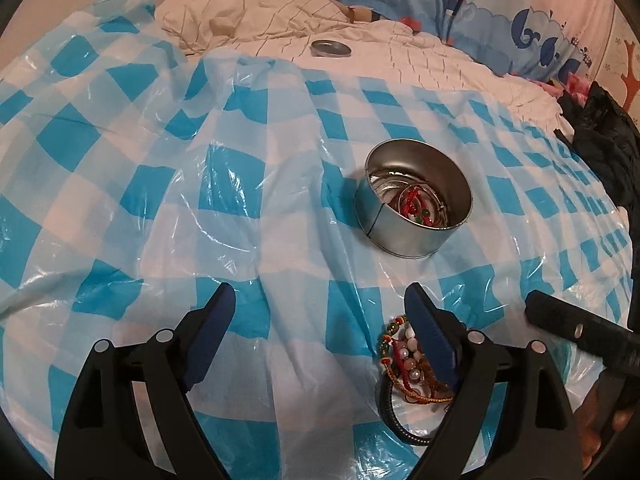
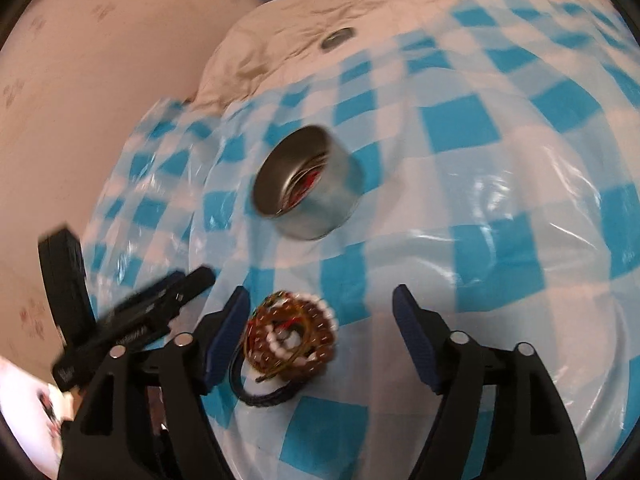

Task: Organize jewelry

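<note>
A round metal tin [image 1: 414,200] stands open on the blue-and-white checked plastic sheet [image 1: 168,184], with red-beaded bracelets and metal bangles inside; it also shows in the right wrist view [image 2: 310,188]. A pile of beaded bracelets [image 1: 402,354] with a black cord bracelet lies on the sheet beside my left gripper's right finger. In the right wrist view the pile [image 2: 290,340] lies between the fingers, nearer the left one. My left gripper [image 1: 320,308] is open and empty. My right gripper [image 2: 320,312] is open above the pile, not touching it.
The tin's lid [image 1: 331,48] lies on the cream quilt [image 1: 260,20] at the back. A whale-print pillow [image 1: 460,4] lies behind, and dark clothing [image 1: 604,136] at the right edge. The other gripper's black finger shows in each view [image 1: 576,330] [image 2: 160,300].
</note>
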### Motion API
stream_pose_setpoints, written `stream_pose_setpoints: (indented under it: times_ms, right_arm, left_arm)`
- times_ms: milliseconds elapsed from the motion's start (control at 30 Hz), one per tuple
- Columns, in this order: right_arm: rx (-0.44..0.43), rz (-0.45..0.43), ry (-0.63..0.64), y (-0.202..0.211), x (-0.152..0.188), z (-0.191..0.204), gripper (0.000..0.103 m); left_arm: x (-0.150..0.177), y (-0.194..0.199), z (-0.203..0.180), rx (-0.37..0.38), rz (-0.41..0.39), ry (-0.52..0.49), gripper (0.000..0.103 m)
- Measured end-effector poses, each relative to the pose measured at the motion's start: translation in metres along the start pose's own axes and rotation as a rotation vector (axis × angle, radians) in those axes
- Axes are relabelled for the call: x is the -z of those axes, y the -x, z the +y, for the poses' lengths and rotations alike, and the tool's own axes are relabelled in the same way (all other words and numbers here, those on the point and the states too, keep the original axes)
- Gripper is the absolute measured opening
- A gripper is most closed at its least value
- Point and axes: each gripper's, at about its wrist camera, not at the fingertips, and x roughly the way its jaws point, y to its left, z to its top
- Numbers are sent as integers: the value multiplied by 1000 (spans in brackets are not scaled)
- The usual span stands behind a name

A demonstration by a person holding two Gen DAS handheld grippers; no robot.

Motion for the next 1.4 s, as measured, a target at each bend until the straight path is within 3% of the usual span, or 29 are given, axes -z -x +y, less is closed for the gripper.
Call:
stream_pose_setpoints:
  times_ms: [367, 767, 867, 1133, 1400]
  right_arm:
    - [32, 3, -79, -8, 1, -16, 78]
    - [18, -7, -131, -8, 0, -25, 82]
    - [19, -5, -131, -8, 0, -25, 82]
    - [18, -5, -129, -8, 0, -24, 83]
    - [17, -5, -128, -9, 1, -23, 83]
  left_arm:
    - [5, 8, -4, 4, 0, -60, 87]
    - [42, 19, -61, 145, 6, -395, 88]
    - [49, 19, -72, 151, 5, -445, 88]
    - [57, 6, -79, 113, 34, -480, 88]
    - [46, -1, -57, 38, 34, -399, 88]
